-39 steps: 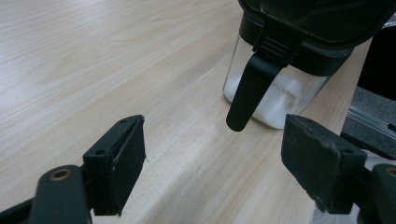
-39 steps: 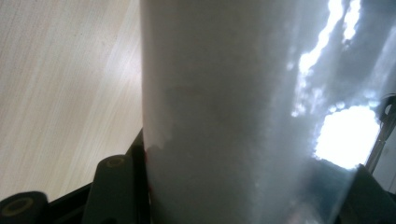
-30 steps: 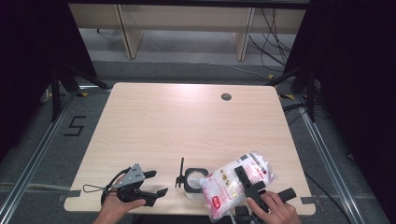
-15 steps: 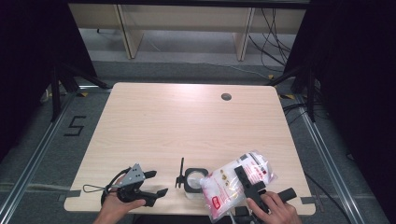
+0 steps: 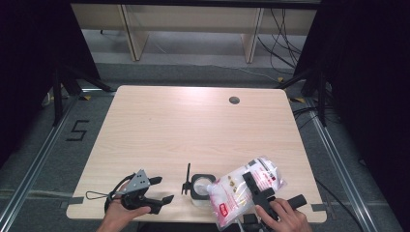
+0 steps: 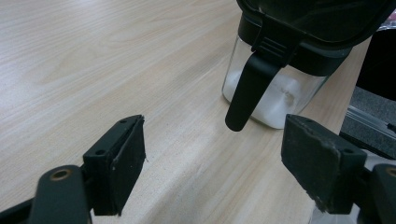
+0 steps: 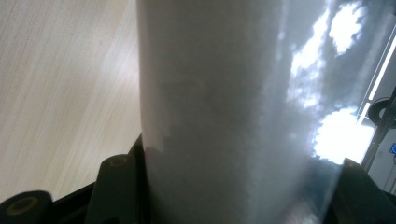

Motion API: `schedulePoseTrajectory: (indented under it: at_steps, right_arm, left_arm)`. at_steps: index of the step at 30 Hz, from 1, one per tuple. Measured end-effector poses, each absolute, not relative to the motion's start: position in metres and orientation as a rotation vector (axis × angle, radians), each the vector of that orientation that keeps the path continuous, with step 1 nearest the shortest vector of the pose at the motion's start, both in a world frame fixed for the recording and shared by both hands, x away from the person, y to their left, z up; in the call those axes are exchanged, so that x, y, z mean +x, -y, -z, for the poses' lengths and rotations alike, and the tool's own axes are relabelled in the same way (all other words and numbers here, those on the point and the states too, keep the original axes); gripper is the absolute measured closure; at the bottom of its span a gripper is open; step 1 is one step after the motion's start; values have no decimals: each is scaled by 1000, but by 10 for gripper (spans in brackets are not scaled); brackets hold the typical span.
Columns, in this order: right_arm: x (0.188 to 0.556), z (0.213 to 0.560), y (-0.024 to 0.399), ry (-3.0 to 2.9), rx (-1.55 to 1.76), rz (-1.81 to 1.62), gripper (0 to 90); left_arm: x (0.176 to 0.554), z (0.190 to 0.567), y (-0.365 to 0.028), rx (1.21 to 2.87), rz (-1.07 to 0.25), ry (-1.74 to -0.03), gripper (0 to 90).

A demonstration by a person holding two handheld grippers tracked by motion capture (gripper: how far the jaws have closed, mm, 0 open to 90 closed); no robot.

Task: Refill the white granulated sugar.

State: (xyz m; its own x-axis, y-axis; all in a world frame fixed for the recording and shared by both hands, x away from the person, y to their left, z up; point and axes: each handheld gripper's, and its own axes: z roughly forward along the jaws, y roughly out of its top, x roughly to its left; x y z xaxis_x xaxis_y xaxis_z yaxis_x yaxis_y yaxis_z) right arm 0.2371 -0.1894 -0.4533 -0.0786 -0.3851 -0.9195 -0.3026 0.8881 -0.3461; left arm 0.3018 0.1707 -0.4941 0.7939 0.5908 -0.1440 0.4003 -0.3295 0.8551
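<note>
Right claw (image 5: 258, 188): clamped on a clear plastic bag (image 5: 241, 191) of white granules, jaws roughly half spread with the bag's bulk filling the gap between them. In the right gripper view the bag (image 7: 224, 112) rises as a pale column straight out of the jaws. The bag is tilted, its lower left corner at the mouth of a small container (image 5: 200, 187). The person's right hand (image 5: 285, 217) grips the claw's handle at the counter's near edge.

Bag markings: red print and a red label patch near its lower end, plus small coloured marks on the face. Too small and blurred to read; no brand made out.

Container: clear body with a black rim, standing near the front edge of the counter (image 5: 193, 125), white contents visible in the bottom. In the left gripper view the container (image 6: 275, 93) shows a black hinged lid standing open and a black latch tab hanging down its side.

Left claw (image 5: 157, 189): jaws wide apart, nothing between them, resting low at the counter's near left, well to the left of the container. Left hand (image 5: 118, 212) holds it from below.

Other writing: a "5" (image 5: 77, 130) marked in black on the floor left of the counter. Round grommet hole (image 5: 234, 100) near the counter's far edge.
</note>
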Motion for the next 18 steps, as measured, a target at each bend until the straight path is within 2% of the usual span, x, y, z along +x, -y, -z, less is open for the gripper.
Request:
schedulePoseTrajectory:
  at_steps: [18]
  right_arm:
    - [237,453,190,-1675,-536,73,476]
  left_arm:
    - [302,495,-171,1969,-231,-756,214]
